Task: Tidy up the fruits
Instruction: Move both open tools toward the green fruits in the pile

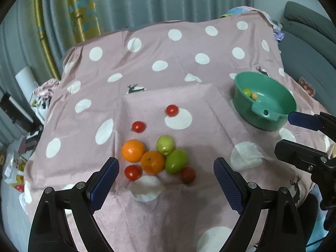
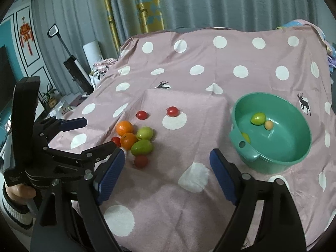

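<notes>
A cluster of fruit lies on the pink dotted cloth: two oranges, two green fruits and several small red tomatoes. A green bowl at the right holds a green fruit, a small orange one and a yellow one. My left gripper is open, just short of the cluster. My right gripper is open and empty, between cluster and bowl.
The cloth-covered table has a raised square patch under the fruit. Curtains hang behind. A grey sofa is at the right. Clutter lies on the floor at the left.
</notes>
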Demonstrator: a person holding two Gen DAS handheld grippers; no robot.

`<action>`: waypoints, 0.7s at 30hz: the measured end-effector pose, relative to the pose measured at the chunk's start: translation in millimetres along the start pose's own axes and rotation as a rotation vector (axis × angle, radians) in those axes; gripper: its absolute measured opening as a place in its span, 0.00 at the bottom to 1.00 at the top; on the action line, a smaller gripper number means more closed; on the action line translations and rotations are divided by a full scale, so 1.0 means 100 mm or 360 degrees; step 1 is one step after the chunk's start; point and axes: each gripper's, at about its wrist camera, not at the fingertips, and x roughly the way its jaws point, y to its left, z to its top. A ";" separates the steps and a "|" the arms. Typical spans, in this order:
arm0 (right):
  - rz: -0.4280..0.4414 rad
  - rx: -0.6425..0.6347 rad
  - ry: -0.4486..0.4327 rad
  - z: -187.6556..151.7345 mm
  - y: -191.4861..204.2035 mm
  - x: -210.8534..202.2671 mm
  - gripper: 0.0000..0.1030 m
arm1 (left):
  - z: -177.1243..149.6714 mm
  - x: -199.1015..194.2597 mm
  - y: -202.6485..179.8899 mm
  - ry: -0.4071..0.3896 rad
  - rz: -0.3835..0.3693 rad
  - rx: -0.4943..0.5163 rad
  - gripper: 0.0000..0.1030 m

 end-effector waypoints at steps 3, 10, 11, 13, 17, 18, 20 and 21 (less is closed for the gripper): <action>-0.0039 -0.0055 0.0012 0.01 0.08 0.04 0.84 | -0.02 0.01 0.06 0.0015 -0.0024 -0.0029 0.89; -0.0097 -0.0117 0.0030 0.01 0.18 0.08 0.86 | -0.07 0.04 0.15 0.0034 -0.0038 -0.0053 0.89; -0.0114 -0.0130 0.0032 0.01 0.19 0.09 0.86 | -0.08 0.05 0.15 0.0037 -0.0040 -0.0057 0.89; -0.0143 -0.0149 0.0035 0.01 0.21 0.10 0.88 | -0.08 0.07 0.18 0.0046 -0.0055 -0.0068 0.89; -0.0148 -0.0145 0.0047 0.01 0.21 0.13 0.89 | -0.09 0.10 0.19 0.0062 -0.0062 -0.0074 0.89; -0.0149 -0.0147 0.0047 0.01 0.21 0.14 0.89 | -0.10 0.11 0.20 0.0066 -0.0067 -0.0075 0.89; -0.0151 -0.0148 0.0051 0.02 0.21 0.15 0.89 | -0.10 0.13 0.20 0.0074 -0.0075 -0.0080 0.89; -0.0151 -0.0148 0.0053 0.02 0.21 0.15 0.89 | -0.10 0.14 0.21 0.0079 -0.0080 -0.0081 0.89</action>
